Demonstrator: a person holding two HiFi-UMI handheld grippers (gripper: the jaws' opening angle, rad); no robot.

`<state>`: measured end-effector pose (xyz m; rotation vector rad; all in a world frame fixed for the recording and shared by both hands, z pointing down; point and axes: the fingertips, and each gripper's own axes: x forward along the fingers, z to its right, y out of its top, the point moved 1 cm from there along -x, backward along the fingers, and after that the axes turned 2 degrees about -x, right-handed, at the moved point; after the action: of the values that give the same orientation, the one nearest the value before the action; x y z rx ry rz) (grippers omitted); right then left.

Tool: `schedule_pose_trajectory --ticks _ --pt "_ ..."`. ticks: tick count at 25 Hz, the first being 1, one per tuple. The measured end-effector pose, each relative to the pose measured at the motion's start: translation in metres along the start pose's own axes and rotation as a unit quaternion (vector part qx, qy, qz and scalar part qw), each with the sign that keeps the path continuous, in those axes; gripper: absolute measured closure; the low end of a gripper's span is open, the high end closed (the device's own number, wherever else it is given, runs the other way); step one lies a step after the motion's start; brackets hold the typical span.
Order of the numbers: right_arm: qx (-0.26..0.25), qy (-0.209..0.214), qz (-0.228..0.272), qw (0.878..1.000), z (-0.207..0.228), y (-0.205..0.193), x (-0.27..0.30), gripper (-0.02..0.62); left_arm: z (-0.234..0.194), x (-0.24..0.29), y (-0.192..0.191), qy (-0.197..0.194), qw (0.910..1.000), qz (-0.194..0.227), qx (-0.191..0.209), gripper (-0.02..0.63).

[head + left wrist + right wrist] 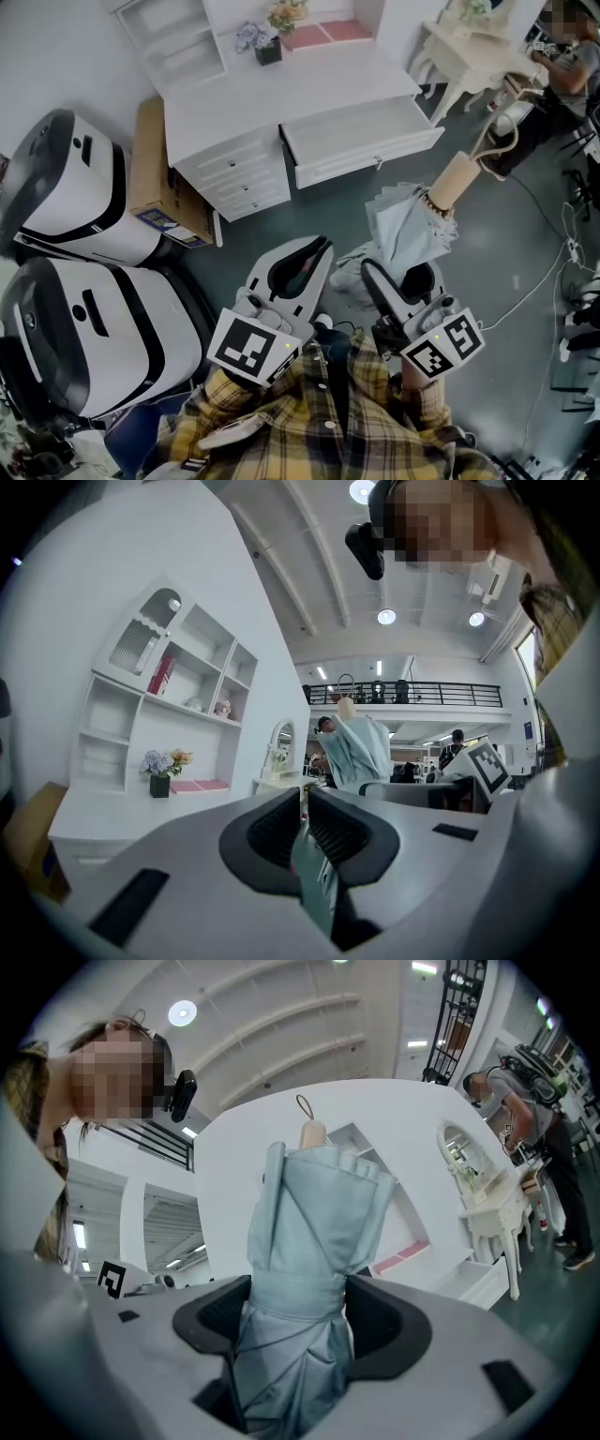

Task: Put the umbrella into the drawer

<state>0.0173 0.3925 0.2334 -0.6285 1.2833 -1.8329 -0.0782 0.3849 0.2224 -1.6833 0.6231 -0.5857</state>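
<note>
A grey-green floor point(272, 220) fills the room, with a white table point(281, 89) standing against the far wall.

Nearest is the person's plaid shirt point(309, 422), and both tools reach forward from it. The left tool point(319, 246) is held over the floor with its jaws pressed together, only a thin slit between the dark pads, and nothing between them. Just to its right, the right tool point(398, 272) is clamped on the folded pale blue umbrella point(412, 225), with the pads pressing the cloth at the strap band.

The umbrella's long axis runs from the tool up and away towards the far right. Its crumpled cloth end sits low in the jaws. Its wooden handle point(457, 178) is the farthest part, and a cord loop hangs beyond it. In the right gripper view the umbrella point(314, 1232) rises straight out of the right tool point(298, 1321), handle end uppermost. It is in the air over the floor, on the near side of the drawer point(370, 155) and apart from it.

To the left stand two large white-and-black housings point(84, 272), with a cardboard box point(155, 173) between them and the table. The drawer is pulled open towards the near side. A dark pot of flowers point(269, 47) and a pink mat point(328, 34) lie on the tabletop. At the far right stands a small white vanity point(469, 47).
</note>
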Motion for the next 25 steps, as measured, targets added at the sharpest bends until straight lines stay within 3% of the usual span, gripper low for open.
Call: schedule_pose_trajectory --ticks 9,25 --pt "0.014 -0.025 -0.010 1.000 0.051 0.013 0.068 0.273 -0.061 0.063 0.017 -0.011 0.9999 -0.008 -0.006 0.563" --pt "0.020 -0.113 0.010 0.993 0.132 0.036 0.183 0.273 -0.180 0.168 0.038 -0.082 0.9961 -0.029 -0.020 0.563"
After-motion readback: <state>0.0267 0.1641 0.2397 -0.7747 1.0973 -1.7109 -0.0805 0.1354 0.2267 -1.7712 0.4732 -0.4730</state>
